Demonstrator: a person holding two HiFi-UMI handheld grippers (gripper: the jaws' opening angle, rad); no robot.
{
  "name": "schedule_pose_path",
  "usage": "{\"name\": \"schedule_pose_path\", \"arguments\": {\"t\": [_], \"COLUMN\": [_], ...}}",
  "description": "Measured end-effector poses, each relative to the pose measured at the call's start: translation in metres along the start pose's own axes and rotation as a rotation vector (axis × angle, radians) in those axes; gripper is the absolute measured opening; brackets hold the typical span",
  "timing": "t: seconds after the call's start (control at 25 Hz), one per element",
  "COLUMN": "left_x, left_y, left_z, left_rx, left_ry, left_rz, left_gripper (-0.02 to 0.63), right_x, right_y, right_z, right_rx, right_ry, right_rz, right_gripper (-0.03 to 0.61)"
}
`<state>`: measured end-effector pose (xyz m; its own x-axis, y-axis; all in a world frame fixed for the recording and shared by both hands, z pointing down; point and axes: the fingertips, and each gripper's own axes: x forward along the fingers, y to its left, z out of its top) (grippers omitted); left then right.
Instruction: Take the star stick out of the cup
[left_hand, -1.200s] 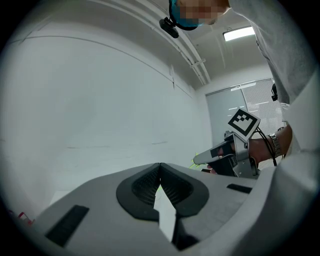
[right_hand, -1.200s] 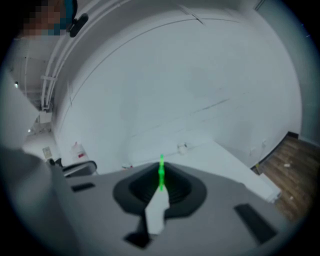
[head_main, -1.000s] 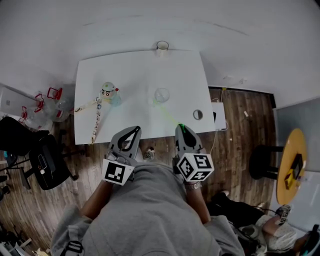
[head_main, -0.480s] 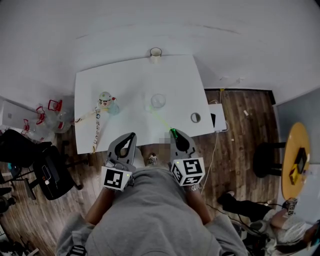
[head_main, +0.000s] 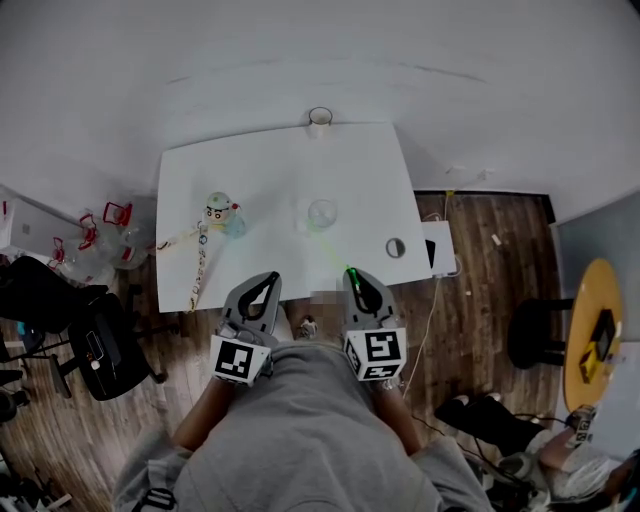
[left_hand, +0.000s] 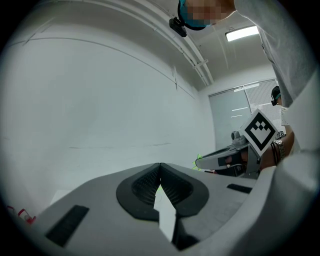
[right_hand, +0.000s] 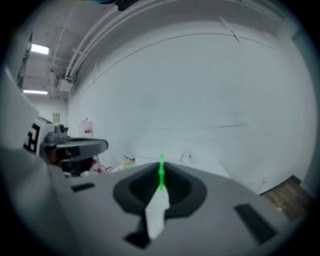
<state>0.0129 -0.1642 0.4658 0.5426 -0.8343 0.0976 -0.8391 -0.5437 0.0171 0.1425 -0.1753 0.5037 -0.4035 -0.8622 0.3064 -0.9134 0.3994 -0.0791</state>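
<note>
A clear cup (head_main: 322, 214) stands mid-table on the white table (head_main: 260, 170). My right gripper (head_main: 352, 274) is shut on the thin green star stick (head_main: 328, 250) at the table's near edge. The stick slants away to the left, and its far end lies just by the cup's near-left side. In the right gripper view the stick (right_hand: 161, 172) sticks out between the shut jaws, its tip left of the cup (right_hand: 186, 157). My left gripper (head_main: 263, 290) is shut on nothing, beside the right one. The left gripper view shows the right gripper (left_hand: 200, 162).
A small doll figure (head_main: 218, 209) with a lanyard (head_main: 196, 252) lies on the table's left part. A paper cup (head_main: 320, 120) stands at the far edge, a dark ring (head_main: 396, 248) near the right corner. A black chair (head_main: 90, 335) stands on the floor at the left.
The head camera has shifted a little. The right gripper still holds the stick with its far end by the cup. The left gripper stays shut and empty.
</note>
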Motion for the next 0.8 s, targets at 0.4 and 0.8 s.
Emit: {"name": "schedule_pose_path", "arguments": {"t": [0.4,0.8], "left_x": [0.005,0.009], "left_y": [-0.001,0.01], "left_z": [0.002,0.024], "left_rx": [-0.003,0.017], "left_ry": [-0.009,-0.052], "left_rz": [-0.015,0.012], "left_gripper": [0.032,0.032], "right_x": [-0.002,-0.006], "right_y": [0.006,0.0], "right_z": [0.013,0.033], "right_rx": [-0.086,-0.105], "right_ry": [-0.061,-0.1], "right_rz": [-0.005,-0.032], "right_gripper": [0.046,0.046]}}
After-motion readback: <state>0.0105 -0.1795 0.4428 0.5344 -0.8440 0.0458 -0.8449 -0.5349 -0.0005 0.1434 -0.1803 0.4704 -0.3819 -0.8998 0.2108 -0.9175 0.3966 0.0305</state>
